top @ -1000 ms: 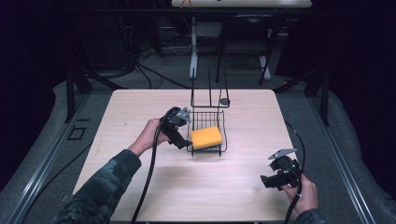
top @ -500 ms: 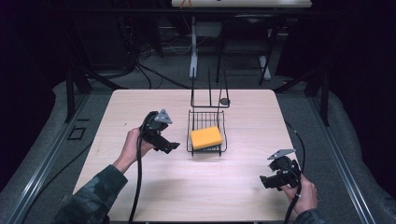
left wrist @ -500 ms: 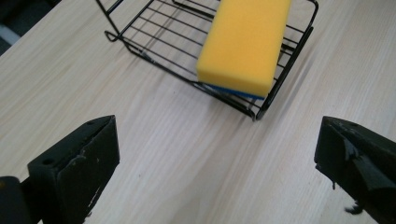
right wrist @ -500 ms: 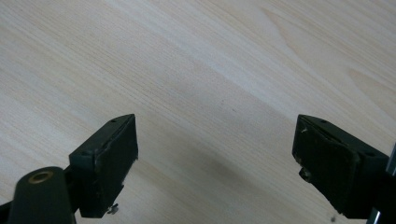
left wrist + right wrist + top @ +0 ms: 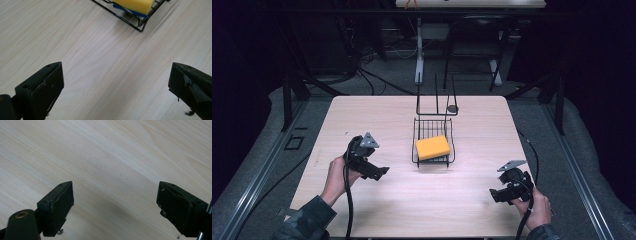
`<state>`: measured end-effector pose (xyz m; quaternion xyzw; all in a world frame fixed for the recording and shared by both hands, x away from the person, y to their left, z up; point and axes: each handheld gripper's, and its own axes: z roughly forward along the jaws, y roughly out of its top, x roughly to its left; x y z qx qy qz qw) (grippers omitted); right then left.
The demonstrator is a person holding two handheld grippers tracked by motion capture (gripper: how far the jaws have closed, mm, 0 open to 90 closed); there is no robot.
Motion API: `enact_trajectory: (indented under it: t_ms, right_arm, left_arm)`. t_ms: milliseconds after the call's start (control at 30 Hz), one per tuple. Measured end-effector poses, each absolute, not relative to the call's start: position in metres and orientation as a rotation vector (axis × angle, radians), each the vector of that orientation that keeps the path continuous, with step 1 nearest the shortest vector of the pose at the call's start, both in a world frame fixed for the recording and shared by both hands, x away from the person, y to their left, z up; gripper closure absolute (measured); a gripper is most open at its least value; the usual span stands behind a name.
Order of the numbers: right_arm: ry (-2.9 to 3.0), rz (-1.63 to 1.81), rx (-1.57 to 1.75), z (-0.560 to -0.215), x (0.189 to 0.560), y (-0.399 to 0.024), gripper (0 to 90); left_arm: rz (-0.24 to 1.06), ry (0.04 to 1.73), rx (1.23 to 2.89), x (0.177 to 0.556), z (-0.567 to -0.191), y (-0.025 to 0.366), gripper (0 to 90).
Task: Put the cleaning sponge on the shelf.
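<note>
One sponge (image 5: 432, 147) in one wire basket (image 5: 451, 150) on bench (image 5: 362, 115); second rack behind, perhaps empty. Your left gripper (image 5: 379, 172), right gripper (image 5: 493, 195): fingers apart.

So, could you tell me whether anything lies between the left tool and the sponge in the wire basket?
Only the basket itself. The left tool hangs open over bare table, and the wood between it and the wire basket holds nothing. The yellow sponge lies inside, so the basket's low wire wall stands around it; from above it is uncovered.
</note>
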<state>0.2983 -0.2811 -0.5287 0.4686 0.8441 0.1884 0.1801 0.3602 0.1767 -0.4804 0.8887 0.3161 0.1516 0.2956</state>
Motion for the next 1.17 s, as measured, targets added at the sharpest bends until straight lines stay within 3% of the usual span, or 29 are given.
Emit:
enact_trajectory:
  t_ms: [500, 1167]
  right_arm:
    - [2.401, 0.498, 1.31, -0.532, 0.299, -0.281, 13.6]
    - [2.415, 0.485, 1.315, -0.535, 0.301, -0.282, 13.5]
  left_arm:
    - [0.353, 0.941, 2.435, 0.327, -0.518, 0.198, 0.6]
    - [0.333, 0.969, 2.425, 0.331, -0.525, 0.202, 0.6]
